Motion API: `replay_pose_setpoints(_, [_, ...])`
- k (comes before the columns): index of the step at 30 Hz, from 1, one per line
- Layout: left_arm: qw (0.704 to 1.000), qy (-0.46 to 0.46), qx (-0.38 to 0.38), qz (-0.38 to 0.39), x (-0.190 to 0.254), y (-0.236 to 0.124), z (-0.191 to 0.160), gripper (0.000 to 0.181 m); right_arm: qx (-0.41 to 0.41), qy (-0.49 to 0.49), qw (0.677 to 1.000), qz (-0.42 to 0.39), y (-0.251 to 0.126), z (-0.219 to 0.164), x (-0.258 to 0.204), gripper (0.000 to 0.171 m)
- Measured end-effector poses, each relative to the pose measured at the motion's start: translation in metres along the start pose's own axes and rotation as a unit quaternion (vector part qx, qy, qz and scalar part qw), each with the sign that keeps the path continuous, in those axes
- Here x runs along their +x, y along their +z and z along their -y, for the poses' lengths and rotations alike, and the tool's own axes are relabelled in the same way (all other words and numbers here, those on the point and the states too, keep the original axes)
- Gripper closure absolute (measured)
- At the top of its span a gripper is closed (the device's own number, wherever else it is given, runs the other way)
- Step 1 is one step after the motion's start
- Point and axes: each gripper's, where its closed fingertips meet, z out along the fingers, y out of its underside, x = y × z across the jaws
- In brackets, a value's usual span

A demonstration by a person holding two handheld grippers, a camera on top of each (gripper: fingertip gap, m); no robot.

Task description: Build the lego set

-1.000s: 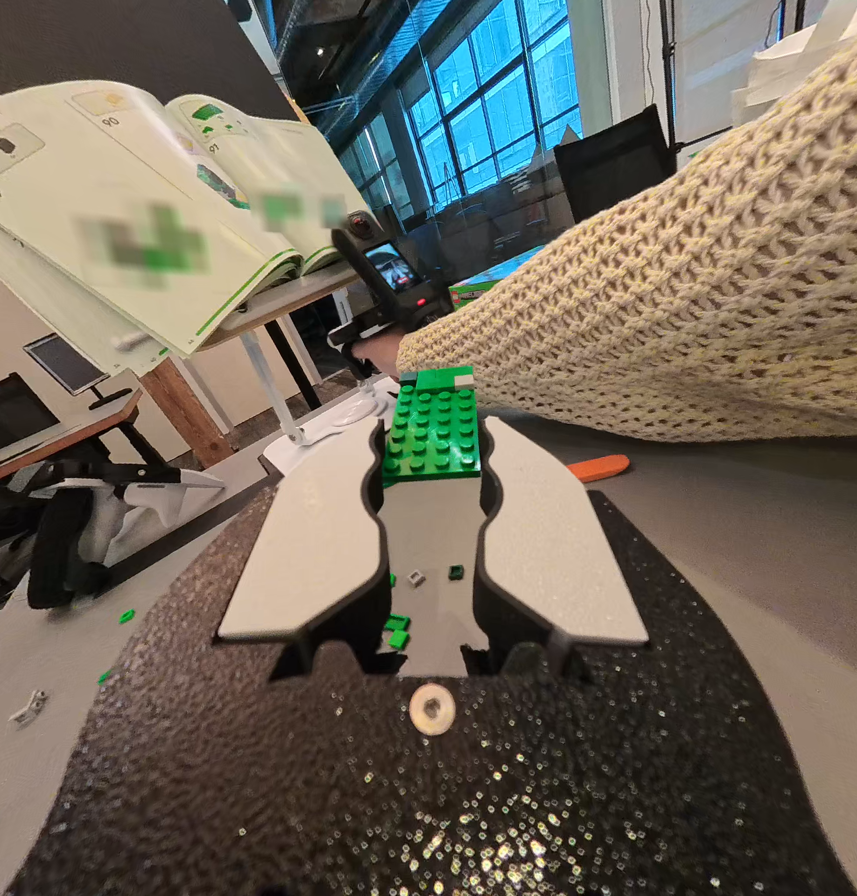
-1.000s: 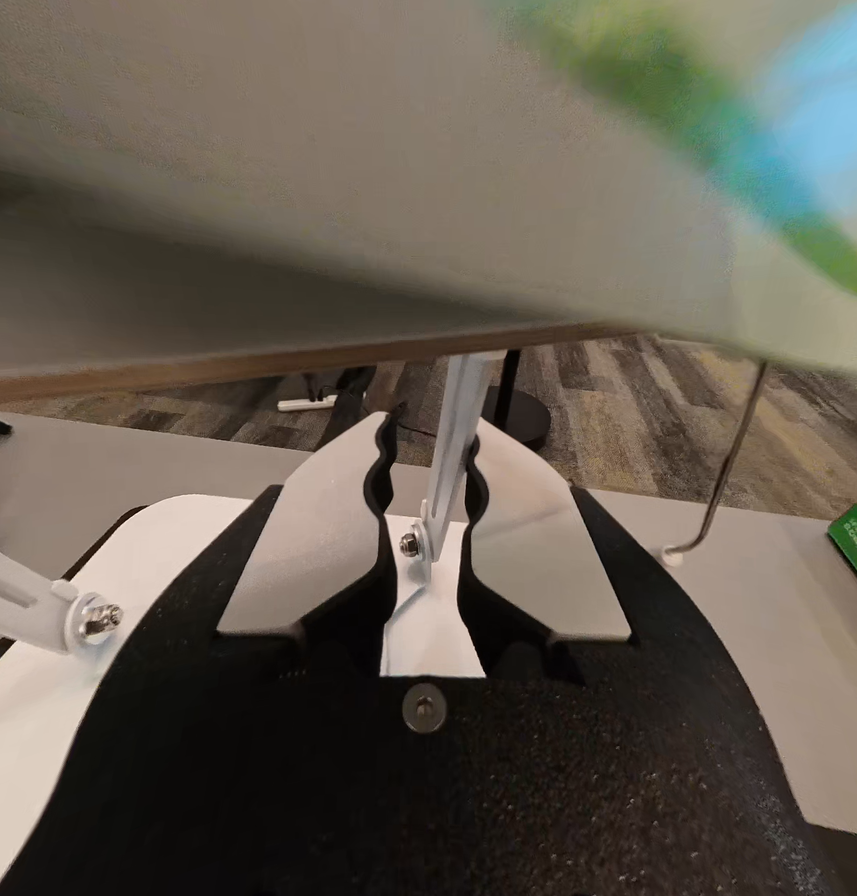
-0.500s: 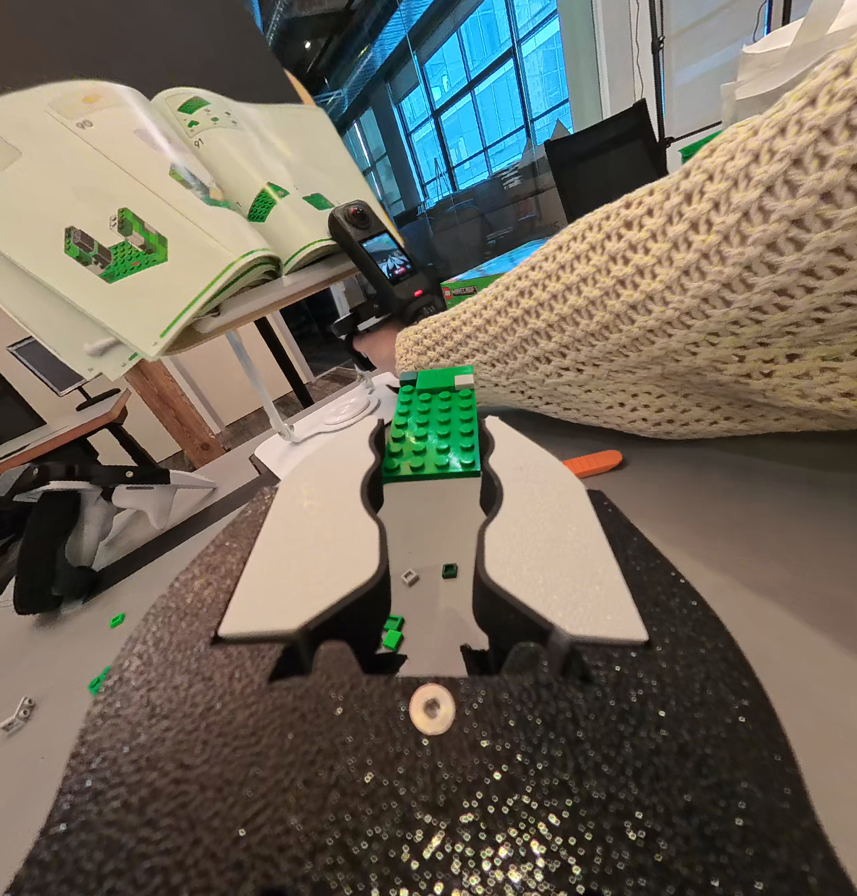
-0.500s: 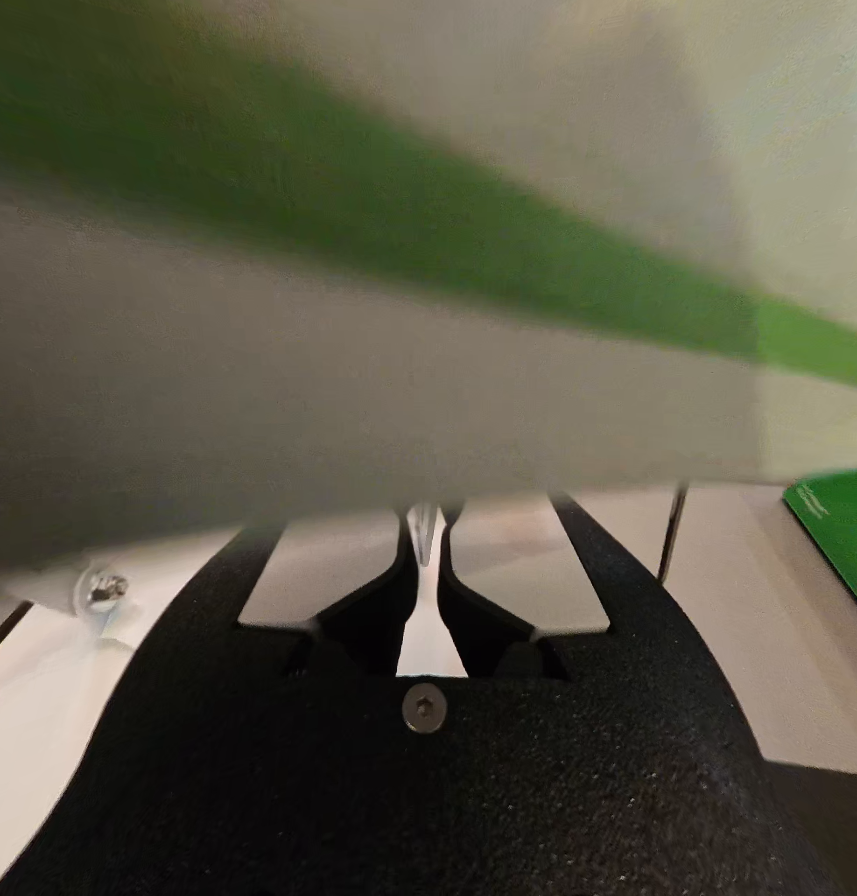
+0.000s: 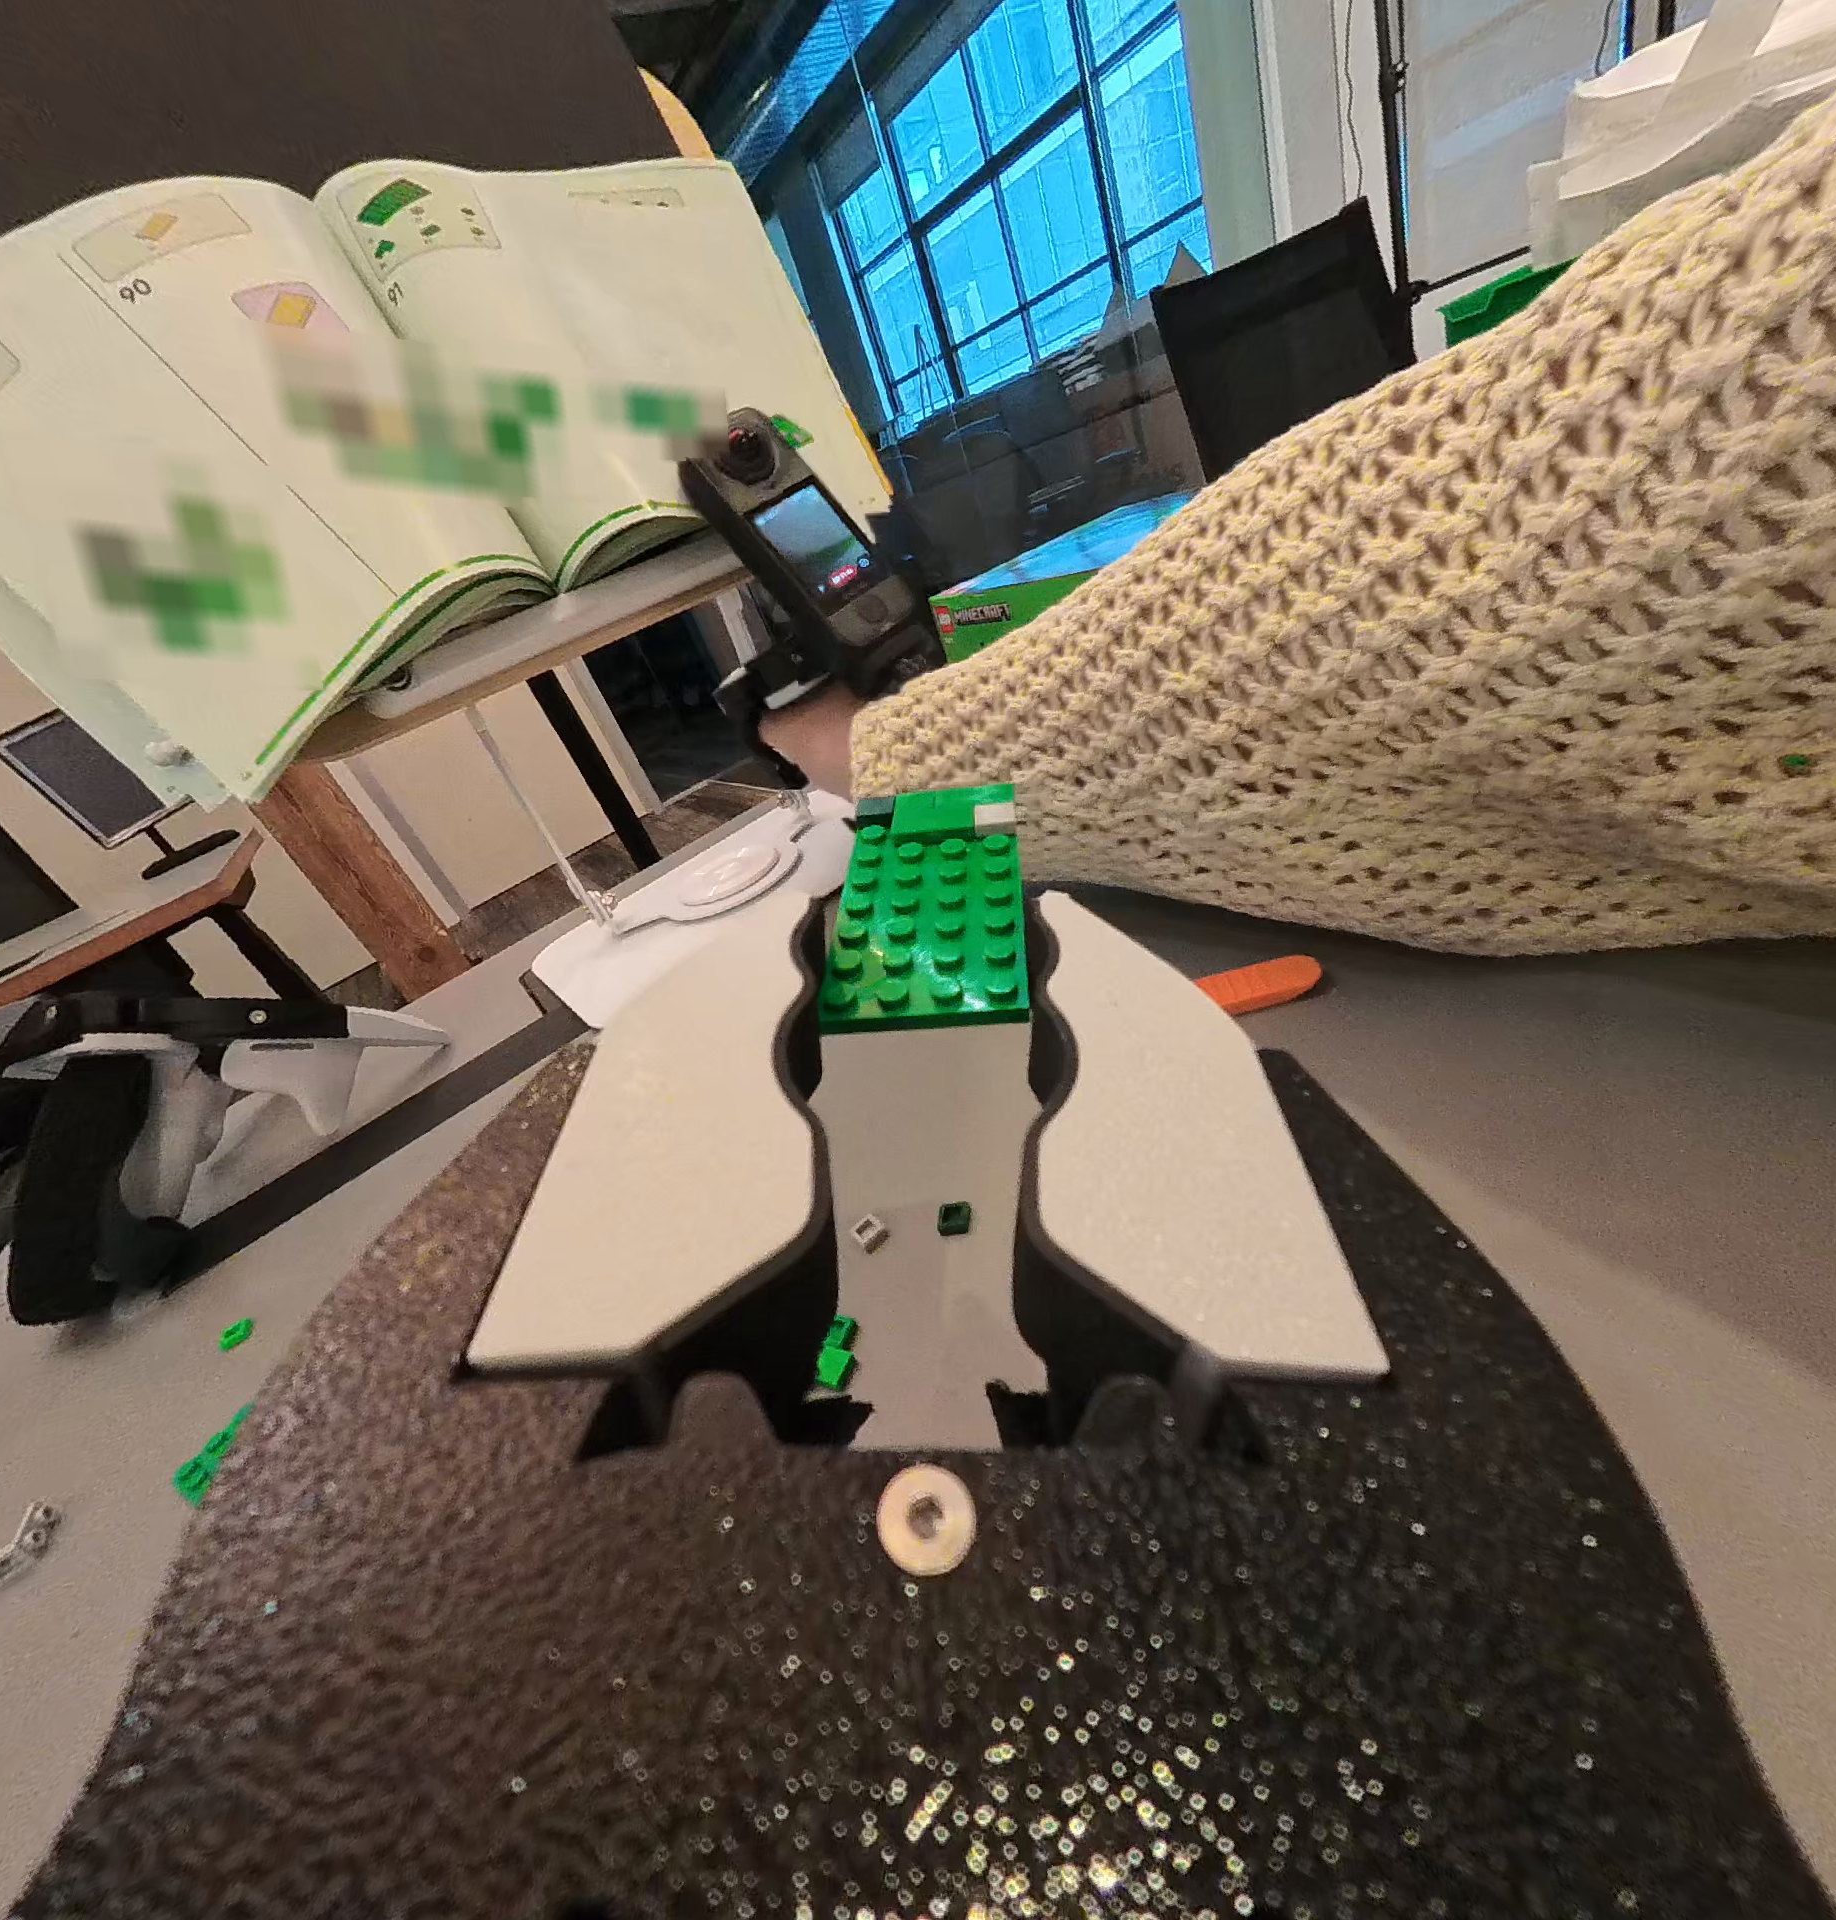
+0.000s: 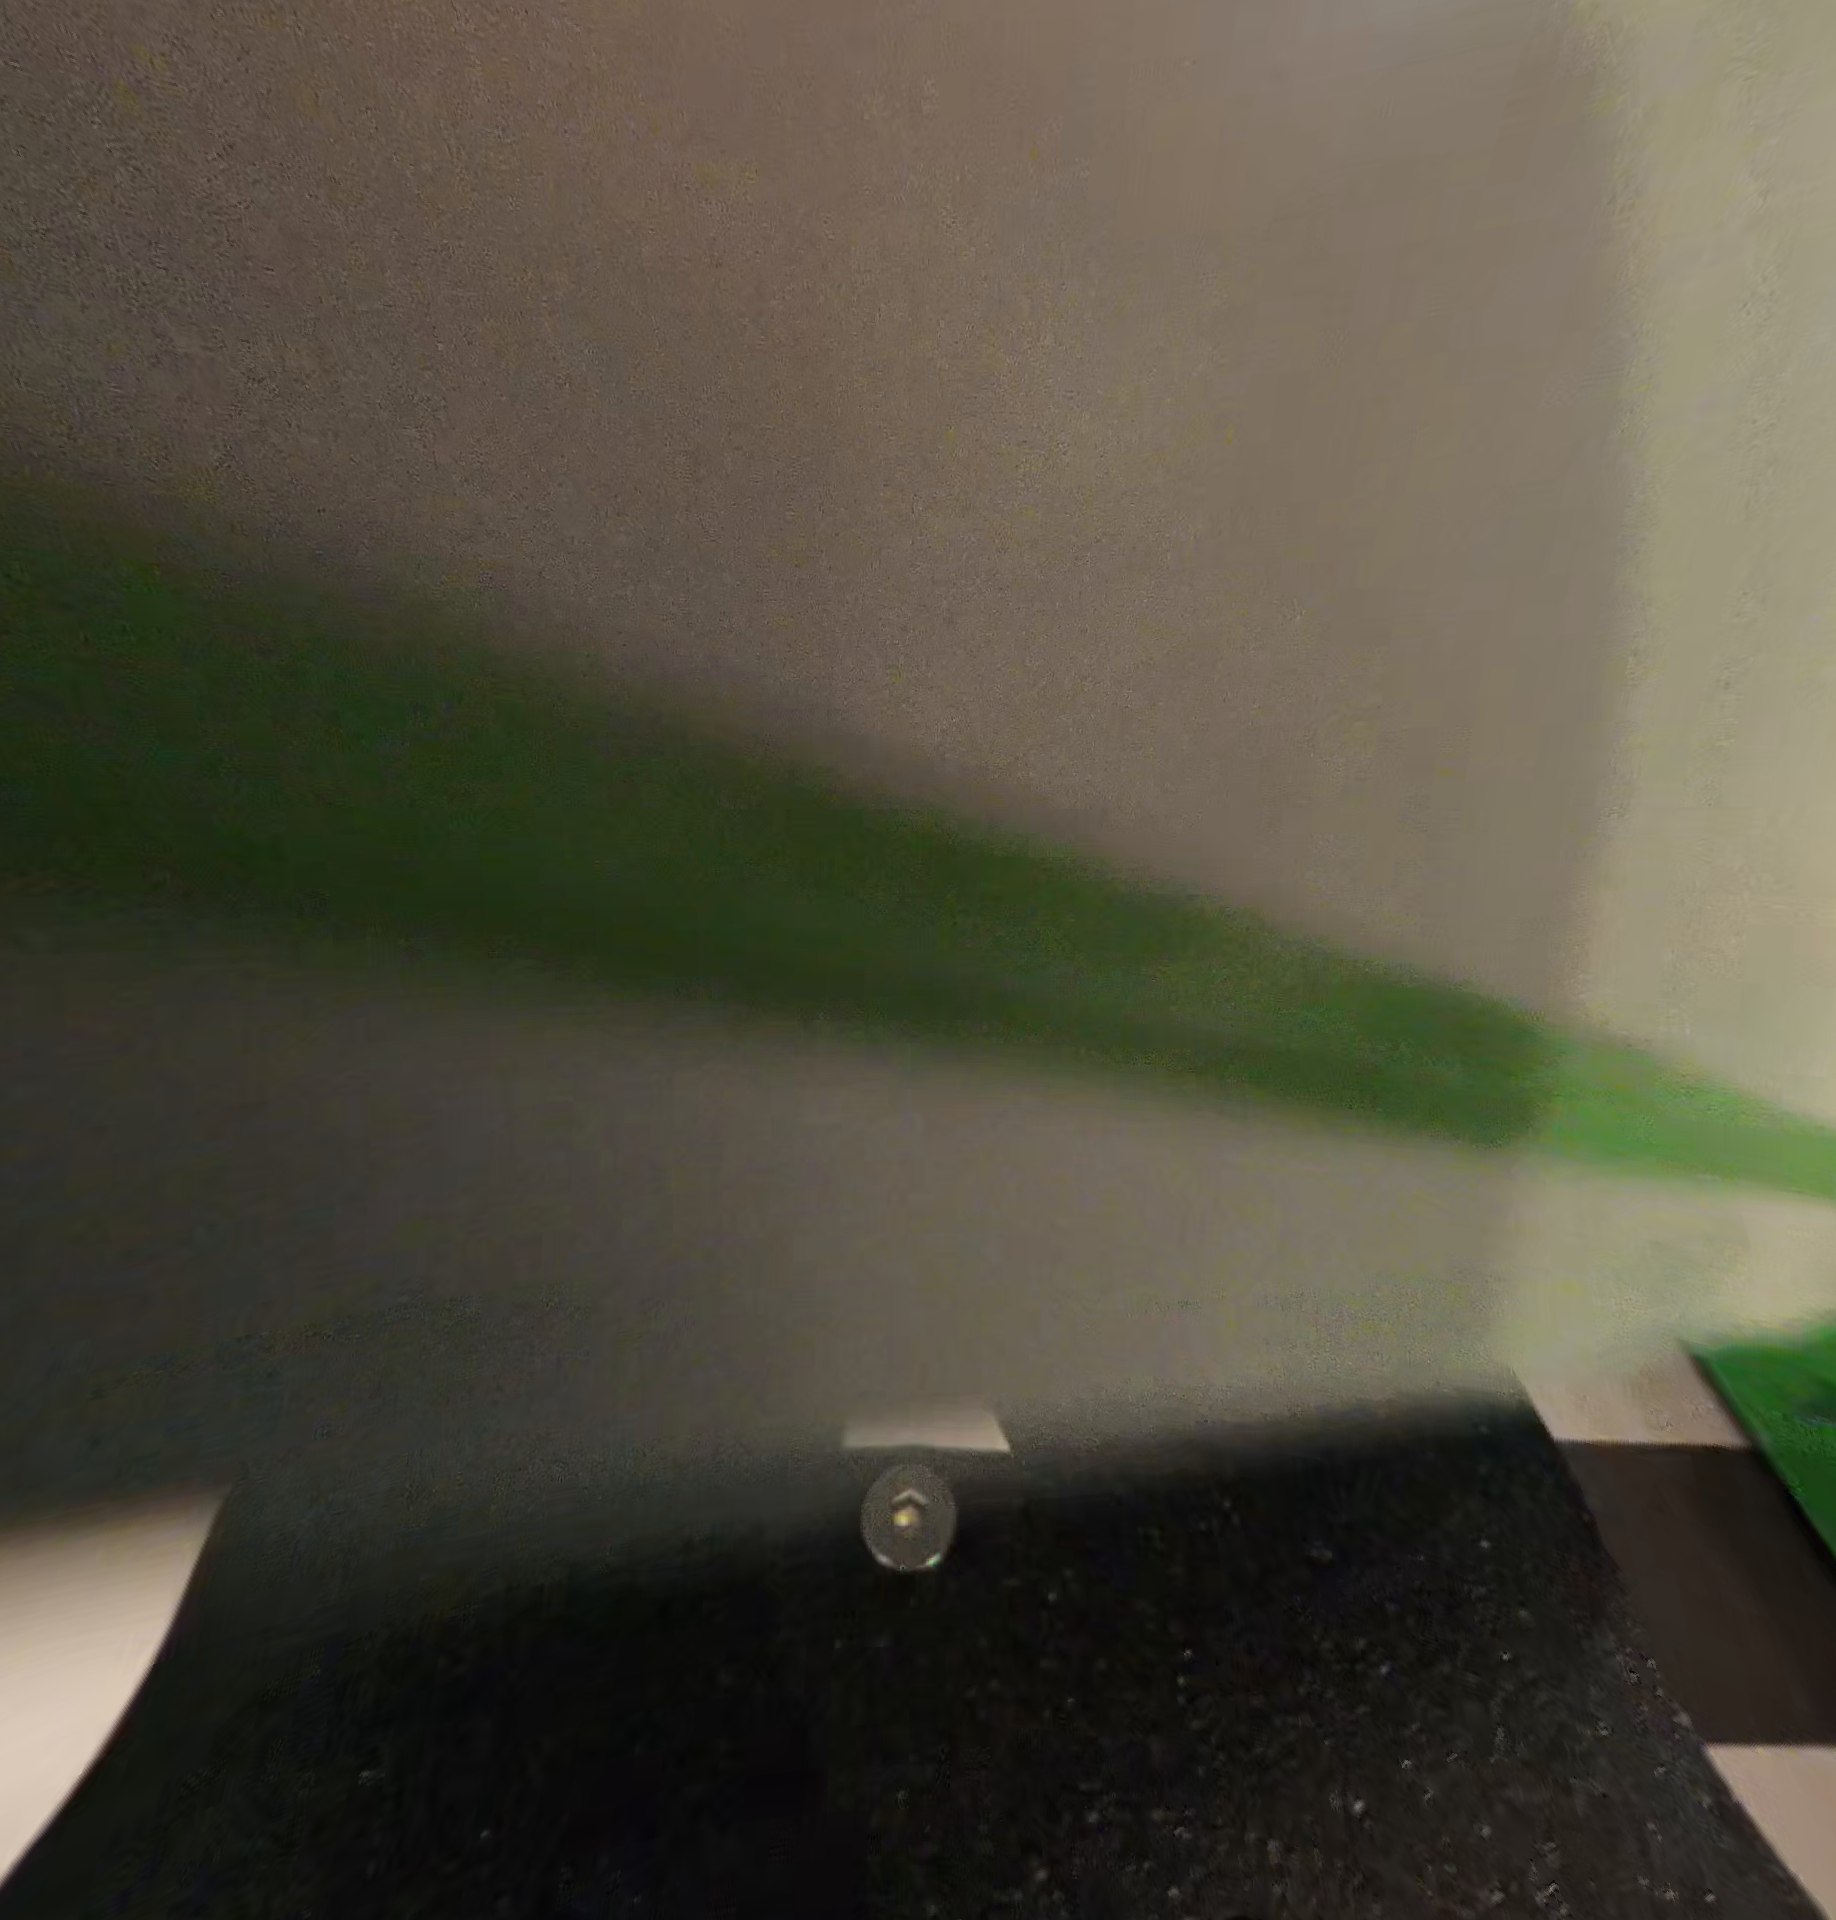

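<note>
Plate, green, studded, rectangular point(image 5: 929, 935): held at the fingertips of the left gripper point(image 5: 926, 982), whose two pale fingers point(image 5: 685, 1122) close on its long edges, so this claw is clamped on the plate. Long axis runs from 6 o'clock to 12 o'clock in the left wrist view, in line with the fingers; studs face up; the far end, at 12 o'clock, carries a small row of darker green, green and pale grey tiles point(image 5: 945, 810). Whether the plate rests on the grey table point(image 5: 1516, 1143) or is lifted just clear of it cannot be told. Loose small pieces point(image 5: 953, 1218): scattered on the table beneath and at 8 o'clock of the gripper. Instruction booklet point(image 5: 301, 436): open on a stand at 10 o'clock. Right gripper point(image 5: 820, 603): seen far off at 12 o'clock beneath the booklet's right edge, at the end of a cream knitted sleeve point(image 5: 1413, 675); its own view is almost wholly covered by a blurred pale and green sheet, its fingers hidden, so the state of that claw cannot be told. Orange tool point(image 5: 1262, 982): on the table at 3 o'clock of the plate. Step in hand, by judgement: the booklet is being handled, probably a page turn, while the plate is kept steady. Next move likely calls for reading the step, then picking a loose piece and pressing it onto the studs.
</note>
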Motion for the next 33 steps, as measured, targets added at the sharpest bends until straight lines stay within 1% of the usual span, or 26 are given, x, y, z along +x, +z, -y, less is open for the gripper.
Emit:
replay_pose_setpoints(1, [1.0, 0.001, 0.0, 0.001, 0.0, 0.0, 0.0, 0.146, 0.005, -0.013, 1.0, -0.009, -0.002, 0.001, 0.002, 0.162])
replay_pose_setpoints(4, [1.0, 0.001, 0.0, -0.002, 0.001, 0.0, 0.0, 0.146, 0.014, -0.03, 0.999, -0.009, -0.018, 0.006, 0.003, 0.157])
replay_pose_setpoints(6, [1.0, 0.001, -0.001, -0.004, 0.001, 0.0, -0.001, 0.146, 0.023, -0.022, 0.999, 0.003, -0.036, 0.01, 0.002, 0.156])
replay_pose_setpoints(8, [1.0, 0.001, -0.001, -0.005, 0.002, -0.001, -0.001, 0.146, 0.025, -0.004, 1.0, 0.018, -0.06, 0.01, 0.002, 0.15])
replay_pose_setpoints(11, [1.0, -0.001, -0.001, -0.008, 0.002, -0.001, -0.001, 0.146, 0.035, 0.039, 0.996, 0.077, -0.108, 0.011, -0.005, 0.149])
replay_pose_setpoints(15, [1.0, -0.002, -0.003, -0.018, 0.003, -0.002, -0.001, 0.146, 0.088, 0.049, 0.98, 0.173, -0.189, 0.019, -0.02, 0.149])
replay_pose_setpoints(17, [1.0, -0.003, -0.007, -0.025, 0.002, -0.003, -0.002, 0.146, 0.124, 0.049, 0.966, 0.221, -0.228, 0.023, -0.025, 0.149])
replay_pose_setpoints(20, [0.999, 0.002, -0.018, -0.032, -0.001, -0.003, -0.005, 0.146, 0.169, 0.058, 0.939, 0.293, -0.273, 0.022, -0.034, 0.15])
replay_pose_setpoints(22, [0.999, 0.005, -0.025, -0.029, -0.005, -0.004, -0.009, 0.146, 0.195, 0.06, 0.922, 0.329, -0.298, 0.015, -0.042, 0.15])
replay_pose_setpoints(23, [0.999, 0.005, -0.027, -0.028, -0.007, -0.005, -0.01, 0.146, 0.211, 0.045, 0.916, 0.339, -0.307, 0.011, -0.046, 0.151])
replay_pose_setpoints(25, [0.999, 0.006, -0.028, -0.025, -0.01, -0.006, -0.011, 0.145, 0.215, 0.013, 0.908, 0.36, -0.315, 0.004, -0.059, 0.152])
replay_pose_setpoints(28, [0.999, 0.015, -0.032, -0.025, -0.008, -0.006, -0.014, 0.146, 0.222, 0.01, 0.893, 0.392, -0.317, 0.004, -0.073, 0.153])
replay_pose_setpoints(33, [0.997, 0.055, -0.03, -0.04, 0.005, -0.006, -0.012, 0.146, 0.22, 0.024, 0.891, 0.397, -0.315, 0.004, -0.072, 0.156])
